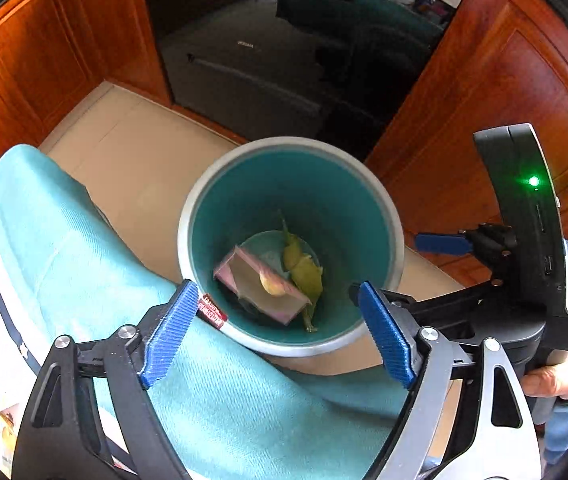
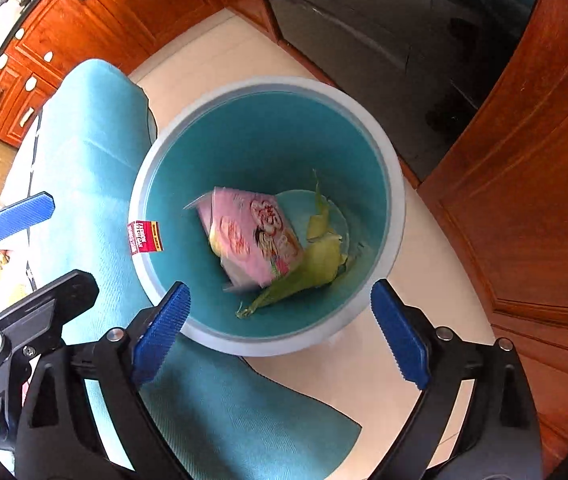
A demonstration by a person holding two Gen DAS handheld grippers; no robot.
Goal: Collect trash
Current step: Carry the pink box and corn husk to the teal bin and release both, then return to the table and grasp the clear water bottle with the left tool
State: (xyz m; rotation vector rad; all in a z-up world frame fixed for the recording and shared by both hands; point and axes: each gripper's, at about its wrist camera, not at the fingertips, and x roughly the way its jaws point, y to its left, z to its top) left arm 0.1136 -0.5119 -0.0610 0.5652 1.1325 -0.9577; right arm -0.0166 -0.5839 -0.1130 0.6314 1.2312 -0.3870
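Both grippers hang above the teal trash bin (image 2: 363, 152) with jaws spread wide and nothing between them: the left gripper (image 1: 280, 332) and the right gripper (image 2: 280, 332). Inside the bin, on its bottom, a pink snack carton (image 2: 256, 236) lies tilted against green leaf scraps (image 2: 315, 264). A turquoise towel (image 2: 84, 148) drapes beside the bin, touching its rim.

Teal bin (image 2: 363, 128), pink carton (image 2: 252, 236), blue-padded tongs (image 2: 280, 328)

Reddish wooden cabinets (image 1: 503, 92) flank a black oven (image 1: 284, 52) above beige floor tiles (image 1: 140, 168).
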